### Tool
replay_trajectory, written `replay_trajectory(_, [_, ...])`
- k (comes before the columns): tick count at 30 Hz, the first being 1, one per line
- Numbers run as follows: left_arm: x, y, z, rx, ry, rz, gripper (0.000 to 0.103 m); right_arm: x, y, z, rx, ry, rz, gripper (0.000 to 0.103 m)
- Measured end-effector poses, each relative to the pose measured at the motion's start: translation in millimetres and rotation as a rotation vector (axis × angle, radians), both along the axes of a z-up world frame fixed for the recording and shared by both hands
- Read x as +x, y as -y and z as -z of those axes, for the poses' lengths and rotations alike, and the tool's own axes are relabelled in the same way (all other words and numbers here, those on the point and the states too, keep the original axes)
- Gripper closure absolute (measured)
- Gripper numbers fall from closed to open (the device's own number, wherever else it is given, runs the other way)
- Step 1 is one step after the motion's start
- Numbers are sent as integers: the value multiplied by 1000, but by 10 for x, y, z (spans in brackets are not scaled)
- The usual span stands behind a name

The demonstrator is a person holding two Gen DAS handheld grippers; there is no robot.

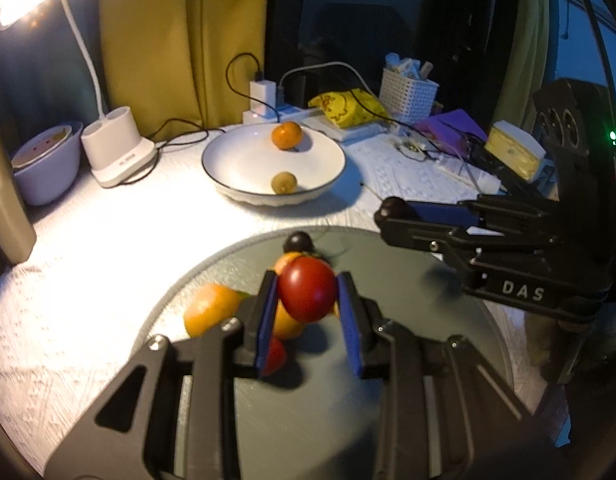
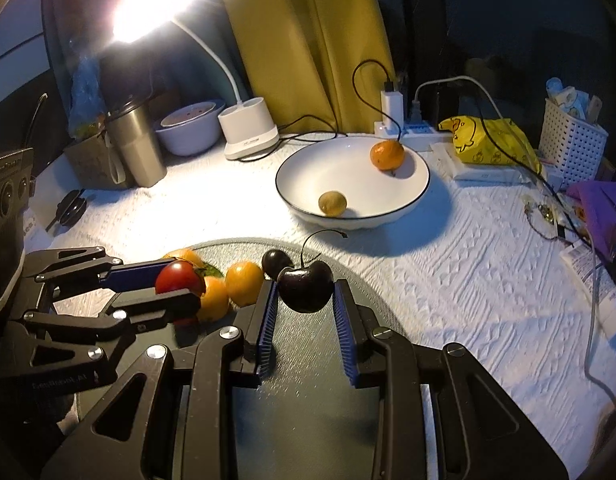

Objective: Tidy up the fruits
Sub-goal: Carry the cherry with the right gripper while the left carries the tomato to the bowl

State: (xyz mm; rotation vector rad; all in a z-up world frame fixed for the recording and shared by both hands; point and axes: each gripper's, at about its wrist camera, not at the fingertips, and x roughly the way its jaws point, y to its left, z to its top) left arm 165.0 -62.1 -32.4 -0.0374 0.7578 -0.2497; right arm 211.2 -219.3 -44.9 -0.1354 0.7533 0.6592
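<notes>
My left gripper (image 1: pixel 308 294) is shut on a red cherry tomato (image 1: pixel 306 290) above a grey round mat (image 1: pixel 407 320); it also shows in the right wrist view (image 2: pixel 176 284). My right gripper (image 2: pixel 306 292) is shut on a dark cherry (image 2: pixel 306 286) with a curved stem. On the mat lie orange kumquats (image 2: pixel 244 282), (image 1: pixel 210 308), another dark cherry (image 2: pixel 275 262) and a second red tomato (image 1: pixel 274 356). A white bowl (image 2: pixel 411 188) behind holds a tangerine (image 2: pixel 386 155) and a small green-yellow fruit (image 2: pixel 331 203).
A desk lamp base (image 2: pixel 250 128), a steel tumbler (image 2: pixel 136 144) and a lilac bowl (image 2: pixel 190 128) stand at the back left. A power strip (image 2: pixel 407 128), a yellow bag (image 2: pixel 487 138), a white basket (image 2: pixel 571 140) and cables lie at the back right.
</notes>
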Motion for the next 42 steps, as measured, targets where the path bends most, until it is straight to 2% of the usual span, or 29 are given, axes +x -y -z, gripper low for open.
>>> replay_trajectory(14, [346,-162,-93,10,31,-7,72,356,0,-78,5,27,25,73])
replay_trajectory(29, [875,-443,-154,14,53,-3,72,770,-237,-124,16,34,14,73])
replay_trajectory(42, [1451,-587,8,-41,12,-4,72,1193,-554,-63,21,25,3,73])
